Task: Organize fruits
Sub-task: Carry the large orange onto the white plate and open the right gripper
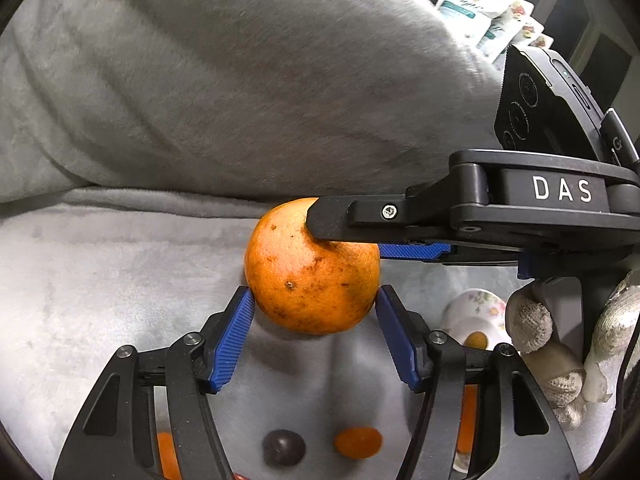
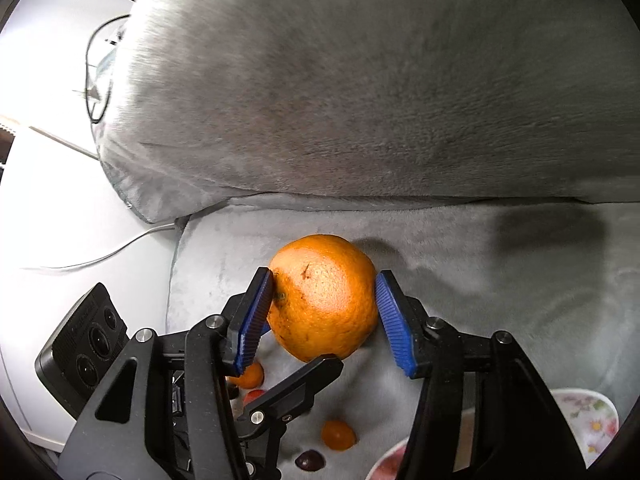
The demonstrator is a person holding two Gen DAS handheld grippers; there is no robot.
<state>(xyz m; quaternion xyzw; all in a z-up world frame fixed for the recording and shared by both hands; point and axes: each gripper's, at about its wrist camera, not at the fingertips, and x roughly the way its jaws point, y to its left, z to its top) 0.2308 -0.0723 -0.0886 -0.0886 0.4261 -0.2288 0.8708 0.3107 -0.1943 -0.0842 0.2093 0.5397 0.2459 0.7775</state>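
Observation:
A large orange (image 1: 311, 268) is held in the air above a grey plush sofa seat (image 1: 100, 280). My left gripper (image 1: 312, 304) has its blue pads on both sides of the orange. My right gripper (image 2: 324, 292) also has its pads against the orange (image 2: 324, 296), and it enters the left wrist view from the right (image 1: 400, 220). Both grippers touch the same fruit. Below lie a small orange fruit (image 1: 357, 442) and a dark plum-like fruit (image 1: 283, 446). A floral dish (image 1: 476, 312) holds a small orange fruit.
A big grey cushion (image 2: 380, 80) stands behind the seat. A floral plate (image 2: 588, 420) lies at the lower right. More small fruits (image 2: 338, 434) rest on the seat. A white table with cables (image 2: 60, 220) is at the left. Packets (image 1: 480, 4) stand at the far right.

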